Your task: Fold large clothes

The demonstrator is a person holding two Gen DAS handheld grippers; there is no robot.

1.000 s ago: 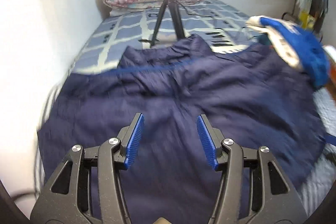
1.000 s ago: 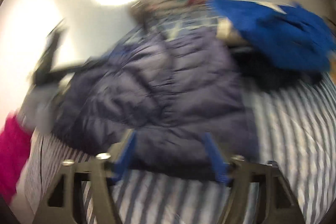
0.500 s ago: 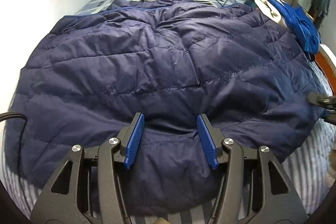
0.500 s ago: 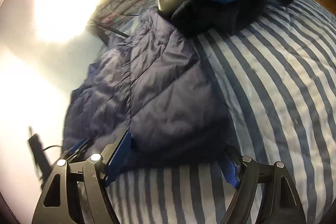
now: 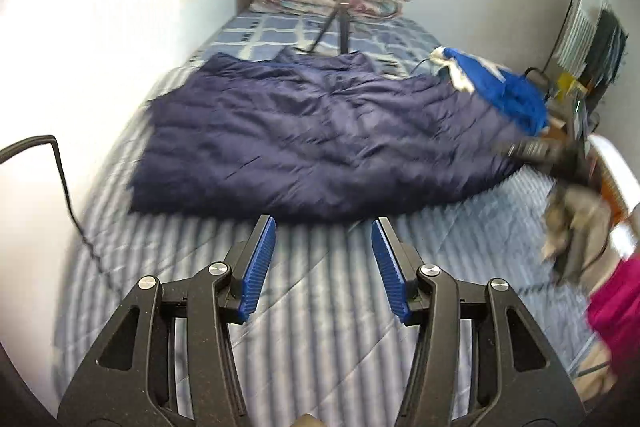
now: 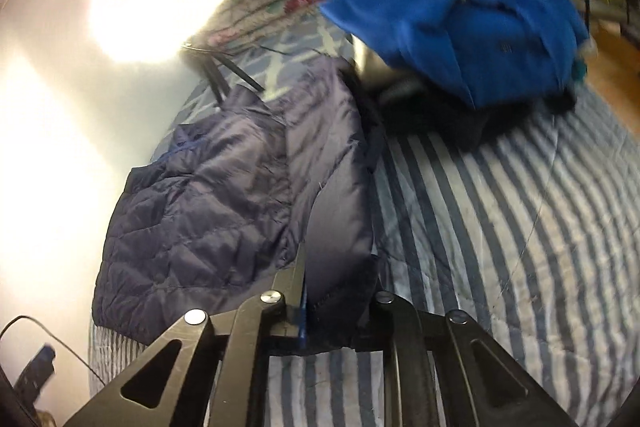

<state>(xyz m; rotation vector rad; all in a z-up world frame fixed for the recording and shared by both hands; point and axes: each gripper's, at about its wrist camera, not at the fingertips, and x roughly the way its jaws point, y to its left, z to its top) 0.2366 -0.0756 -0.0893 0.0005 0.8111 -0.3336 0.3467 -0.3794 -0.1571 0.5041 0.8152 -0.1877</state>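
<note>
The left gripper (image 5: 323, 259) — jaws apart, empty — has pulled back off the navy jacket (image 5: 320, 139) onto the striped bedspread (image 5: 320, 327); the right gripper (image 6: 338, 301) now clamps the jacket's edge.

No text, label, brand, number or sign can be read in either view. The blue garment (image 6: 472, 31) ahead and to the right of the right gripper carries a small dark mark on its front, too small and blurred to make out. The papers (image 5: 576, 27) hanging far ahead and to the right of the left gripper show only faint lines, nothing legible.
</note>
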